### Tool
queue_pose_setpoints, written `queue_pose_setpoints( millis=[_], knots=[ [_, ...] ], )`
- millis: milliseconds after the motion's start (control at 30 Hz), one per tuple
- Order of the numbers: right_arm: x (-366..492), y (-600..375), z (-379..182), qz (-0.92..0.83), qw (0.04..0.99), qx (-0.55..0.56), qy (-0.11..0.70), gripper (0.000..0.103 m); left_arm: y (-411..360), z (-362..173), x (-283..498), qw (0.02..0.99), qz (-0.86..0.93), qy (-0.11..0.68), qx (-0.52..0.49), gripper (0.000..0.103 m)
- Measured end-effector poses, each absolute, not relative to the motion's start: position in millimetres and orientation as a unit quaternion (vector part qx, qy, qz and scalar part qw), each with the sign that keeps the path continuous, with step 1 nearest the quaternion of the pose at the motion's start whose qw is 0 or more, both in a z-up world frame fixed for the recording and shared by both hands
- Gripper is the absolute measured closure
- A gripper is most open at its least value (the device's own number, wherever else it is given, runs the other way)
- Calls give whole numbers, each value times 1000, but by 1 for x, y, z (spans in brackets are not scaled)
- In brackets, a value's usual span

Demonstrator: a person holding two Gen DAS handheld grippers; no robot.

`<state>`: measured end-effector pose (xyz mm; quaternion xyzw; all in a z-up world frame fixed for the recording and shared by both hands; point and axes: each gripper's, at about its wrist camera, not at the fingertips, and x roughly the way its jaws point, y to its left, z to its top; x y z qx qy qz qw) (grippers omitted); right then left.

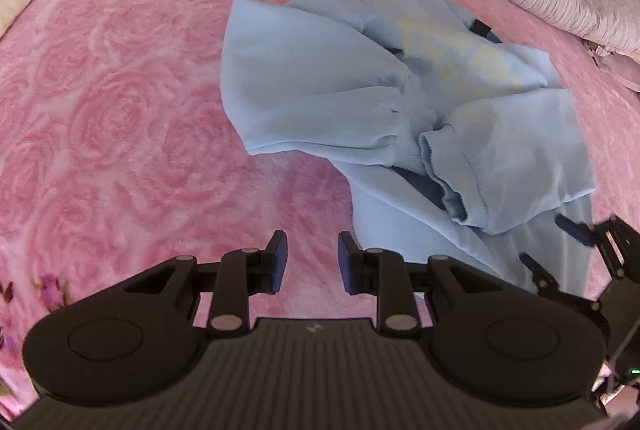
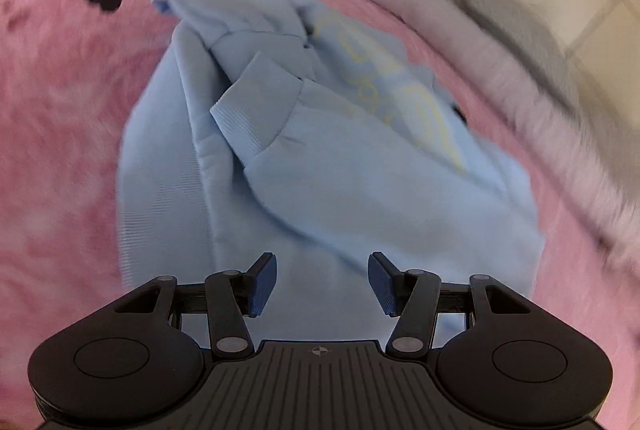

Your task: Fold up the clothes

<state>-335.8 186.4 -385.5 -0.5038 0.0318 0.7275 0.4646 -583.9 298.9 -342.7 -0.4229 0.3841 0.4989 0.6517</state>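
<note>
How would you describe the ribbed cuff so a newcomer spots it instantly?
Start at the pink rose-patterned blanket, then find the crumpled light blue sweatshirt lying on it. The ribbed cuff ends the sleeve folded across its near side; unlike the smooth fabric around it, it is finely ribbed and gapes open.

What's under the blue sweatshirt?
The light blue sweatshirt lies crumpled on the pink rose-patterned blanket, which shows all around it. One ribbed cuff sits on top of the heap. Anything beneath the fabric itself is covered and cannot be seen.
</note>
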Motion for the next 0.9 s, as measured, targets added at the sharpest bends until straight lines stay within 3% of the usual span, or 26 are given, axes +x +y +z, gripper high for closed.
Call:
queue_pose_setpoints(
  millis=[167, 200, 233, 267, 433, 533, 567, 600, 667, 767, 900],
  knots=[
    [-356, 202, -417, 724, 427, -540, -43, 49, 304, -349, -585, 652, 494, 395, -417, 81],
    [-355, 207, -416, 734, 417, -535, -32, 58, 305, -348, -585, 653, 494, 396, -415, 81],
    [-354, 212, -416, 745, 407, -529, -20, 101, 306, -346, -586, 654, 494, 397, -414, 81],
    [-349, 219, -411, 754, 412, -512, 7, 102, 308, -344, -586, 655, 494, 397, -413, 81],
    [-239, 236, -321, 726, 611, -247, 195, 102, 316, -323, -581, 683, 494, 401, -359, 81],
    [-130, 221, -275, 565, 775, -72, 275, 102, 317, -313, -569, 709, 485, 419, -294, 80],
    [-90, 214, -268, 492, 813, -27, 309, 98, 317, -312, -564, 718, 480, 427, -269, 78],
    [-50, 206, -268, 424, 833, 6, 356, 93, 316, -312, -556, 726, 473, 437, -240, 74],
    [12, 179, -275, 309, 843, 47, 438, 72, 312, -316, -542, 740, 457, 459, -184, 70],
    [52, 122, -288, 249, 825, 97, 498, 64, 307, -333, -522, 754, 422, 495, -94, 69],
    [24, 92, -315, 240, 799, 57, 549, 61, 294, -369, -504, 751, 349, 559, 44, 69]
  ],
)
